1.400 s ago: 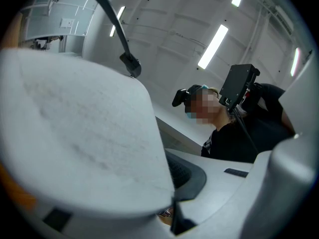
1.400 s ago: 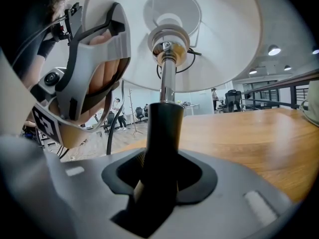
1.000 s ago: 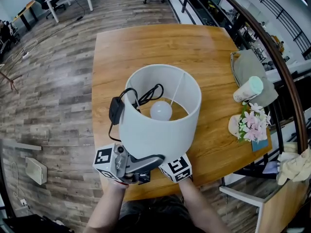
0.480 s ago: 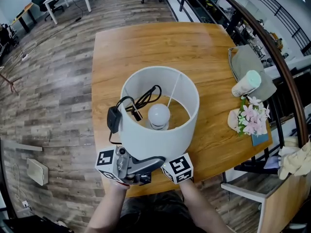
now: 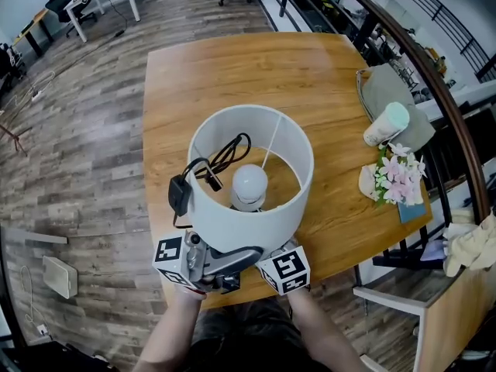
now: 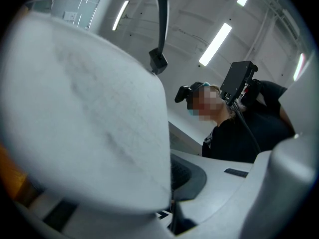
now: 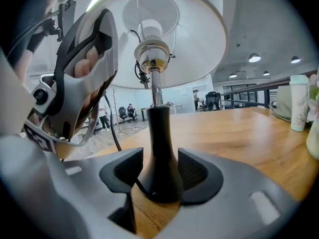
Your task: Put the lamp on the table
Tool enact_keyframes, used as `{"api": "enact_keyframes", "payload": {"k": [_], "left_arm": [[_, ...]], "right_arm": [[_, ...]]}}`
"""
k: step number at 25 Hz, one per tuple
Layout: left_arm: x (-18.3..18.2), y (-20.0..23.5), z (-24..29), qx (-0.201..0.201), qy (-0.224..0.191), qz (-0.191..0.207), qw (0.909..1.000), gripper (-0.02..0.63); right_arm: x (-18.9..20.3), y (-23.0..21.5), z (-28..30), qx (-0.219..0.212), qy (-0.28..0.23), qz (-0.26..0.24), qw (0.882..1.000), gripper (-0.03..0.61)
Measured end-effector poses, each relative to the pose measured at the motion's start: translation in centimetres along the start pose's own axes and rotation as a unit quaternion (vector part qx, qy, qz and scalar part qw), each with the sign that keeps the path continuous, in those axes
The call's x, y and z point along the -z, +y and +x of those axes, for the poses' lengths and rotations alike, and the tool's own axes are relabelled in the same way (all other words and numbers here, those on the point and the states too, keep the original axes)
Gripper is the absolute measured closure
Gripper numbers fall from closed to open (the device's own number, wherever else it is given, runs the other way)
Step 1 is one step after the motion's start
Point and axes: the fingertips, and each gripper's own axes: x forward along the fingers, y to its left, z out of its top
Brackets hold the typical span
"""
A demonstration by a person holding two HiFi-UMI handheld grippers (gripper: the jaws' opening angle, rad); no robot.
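Jaws wide apart on the right gripper (image 7: 160, 176), just now opening, with the base (image 7: 158, 151) of the lamp (image 5: 249, 186) between them and both pads off it. On the left gripper (image 5: 211, 263), closed on the near rim of the shade (image 5: 248, 227), by the look of the left gripper view. Lamp upright on the table (image 5: 232, 64), base flat on the wood.

Judged as the release step, with placing all but done. Draw the right gripper straight back from the lamp, level, without grazing the base. Hold the shade steady meanwhile. Then open the left jaws gently and ease away with no tug on the rim, or risk tilting the lamp. Mind the cord (image 5: 229, 153) and plug (image 5: 179, 194) draped over the lamp's left side; avoid snagging.

Little wood between the lamp and the table's near edge, so no nudging toward the person. Beyond the lamp and to its left, bare tabletop with room to spare. Well right of the lamp, a cup (image 5: 385, 124), flowers (image 5: 397, 180) and a bag (image 5: 391, 91); no need to reach there.
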Motion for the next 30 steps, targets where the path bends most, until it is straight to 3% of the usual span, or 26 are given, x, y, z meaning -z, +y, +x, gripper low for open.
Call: {"api": "enact_keyframes", "payload": {"k": [20, 25, 30], "left_arm": [[2.5, -1.0, -0.4, 0.003, 0.017, -0.015, 0.9997, 0.575], [2.7, -0.8, -0.3, -0.014, 0.022, -0.008, 0.9996, 0.547], [3.5, -0.6, -0.5, -0.031, 0.044, 0.005, 0.9985, 0.534]], "right_arm": [[0.6, 1.1, -3.0, 0.029, 0.003, -0.009, 1.0, 0.368], [0.5, 1.4, -3.6, 0.026, 0.001, -0.011, 1.0, 0.37], [0.4, 1.8, -3.9, 0.028, -0.001, -0.019, 0.999, 0.426]]}}
